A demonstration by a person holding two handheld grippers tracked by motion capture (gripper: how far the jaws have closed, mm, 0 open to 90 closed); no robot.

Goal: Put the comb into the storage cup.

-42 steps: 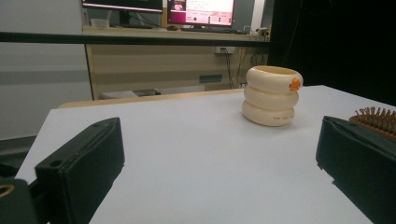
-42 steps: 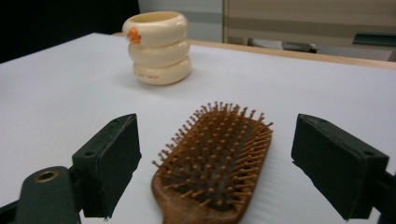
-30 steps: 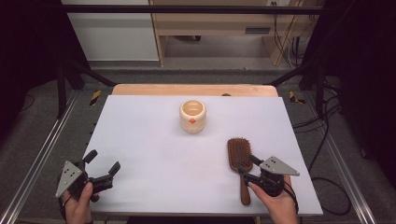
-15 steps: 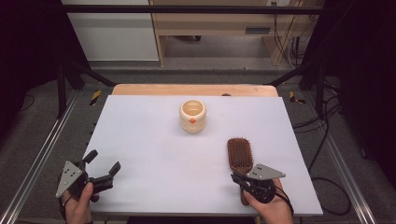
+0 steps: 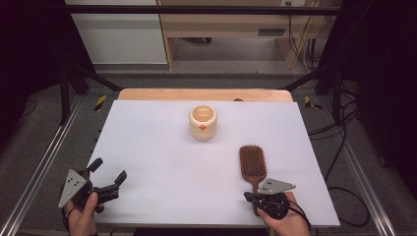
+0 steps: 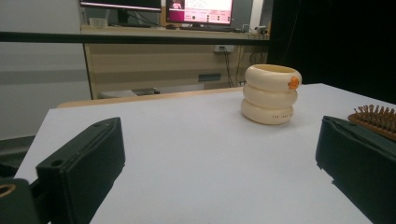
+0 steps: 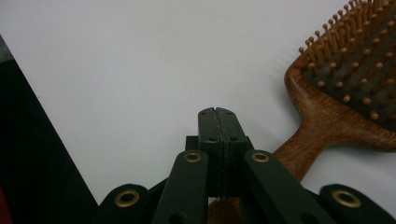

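A: The right gripper [image 7: 218, 114] has just been closing, and now its 2 jaws are pressed flat together with nothing between them. The hairbrush [image 7: 327, 116] lies to the right of the tips, and its handle runs underneath the linkage.

B: So it pinched air. In the high view the brush [image 5: 253, 162] sits at lower right, bristles up, with the handle pointing at the bottom edge.

A: I'd spread the jaws again, shift over so the handle sits between the pads, come down low, and pinch across the narrow neck, not the paddle.

B: What about room to move?

A: The table [image 5: 147, 147] has its near edge just below that hand, so lift straight up before pulling back. The cream ringed cup [image 5: 202, 122] stands at upper centre, well apart from the brush, with bare white surface between them.

B: And the other hand?

A: The left gripper [image 5: 108, 169] is at lower left, with its jaws spread wide and holding nothing.
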